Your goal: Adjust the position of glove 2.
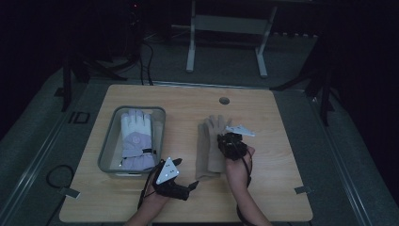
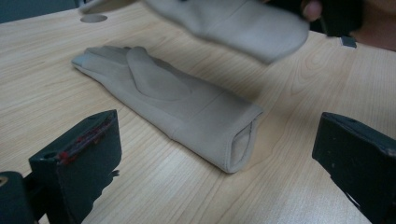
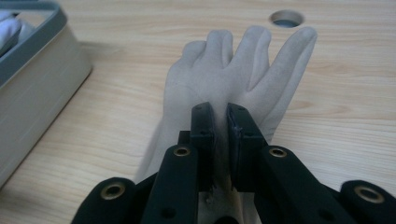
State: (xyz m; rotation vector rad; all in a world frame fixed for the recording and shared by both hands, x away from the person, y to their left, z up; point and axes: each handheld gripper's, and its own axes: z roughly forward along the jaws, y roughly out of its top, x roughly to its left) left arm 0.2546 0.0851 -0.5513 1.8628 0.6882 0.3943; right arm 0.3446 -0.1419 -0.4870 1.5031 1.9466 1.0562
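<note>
A grey plastic bin (image 1: 109, 149) sits near the left edge of the light wooden table (image 1: 277, 160). Two pale lilac and white padded gloves (image 1: 135, 139) already lie inside it. Two soft beige fabric gloves are not packed yet. One beige glove (image 2: 168, 98) lies flat in the middle of the table. The right gripper (image 3: 221, 122) pinches the other beige glove (image 3: 243, 70) tight and holds it above the first one. The left gripper (image 2: 219, 154) waits near the table's front edge, jaws wide, holding nothing. I think about half the job is left.

Right hand-held gripper (image 3: 220, 122) clamped (left (image 2: 219, 154) agape)
</note>
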